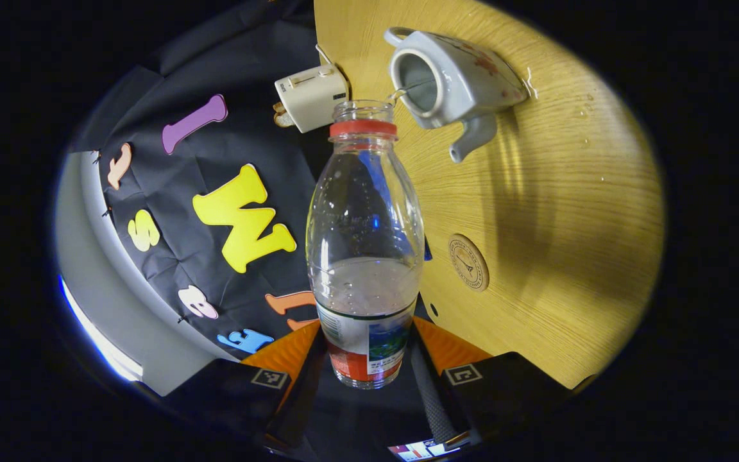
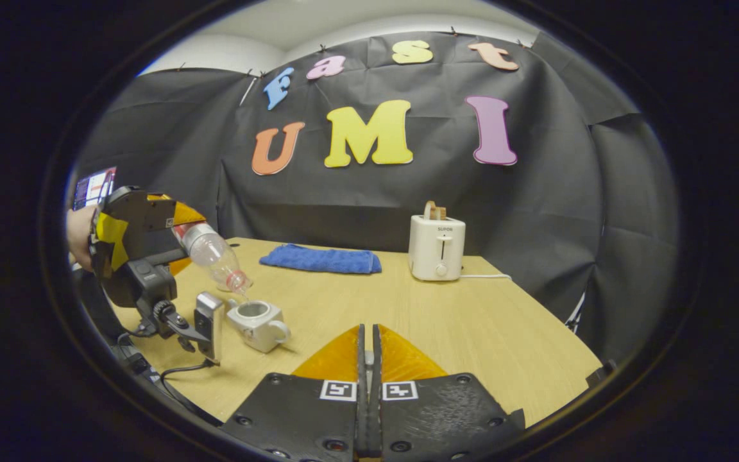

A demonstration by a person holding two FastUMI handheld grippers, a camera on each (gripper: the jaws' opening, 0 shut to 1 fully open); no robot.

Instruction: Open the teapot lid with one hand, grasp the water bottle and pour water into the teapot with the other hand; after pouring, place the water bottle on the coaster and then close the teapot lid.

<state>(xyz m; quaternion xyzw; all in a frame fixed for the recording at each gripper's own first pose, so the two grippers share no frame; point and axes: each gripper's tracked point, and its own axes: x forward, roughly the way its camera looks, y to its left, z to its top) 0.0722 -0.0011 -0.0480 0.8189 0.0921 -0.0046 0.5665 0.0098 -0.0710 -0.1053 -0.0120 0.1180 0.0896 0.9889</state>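
- The left hand-held gripper [image 2: 206, 247] seen from the right gripper view has a dark, rounded housing with yellow and orange panels, a ribbed knob below, and a small grey box-shaped part on a bracket.
- A thin black cable [image 2: 180, 372] trails from under that housing.
- A small lit screen [image 2: 92, 188] sits at its top rear; a hand [image 2: 78, 237] grips it from behind, sleeve not discernible.
- The right hand-held gripper [image 2: 367, 359] has wide black textured plates with round screws along the near edge and two square black-and-white markers.
- In the left gripper view, the left unit carries the same square markers on black plates, possibly with a ribbed belt on one side.
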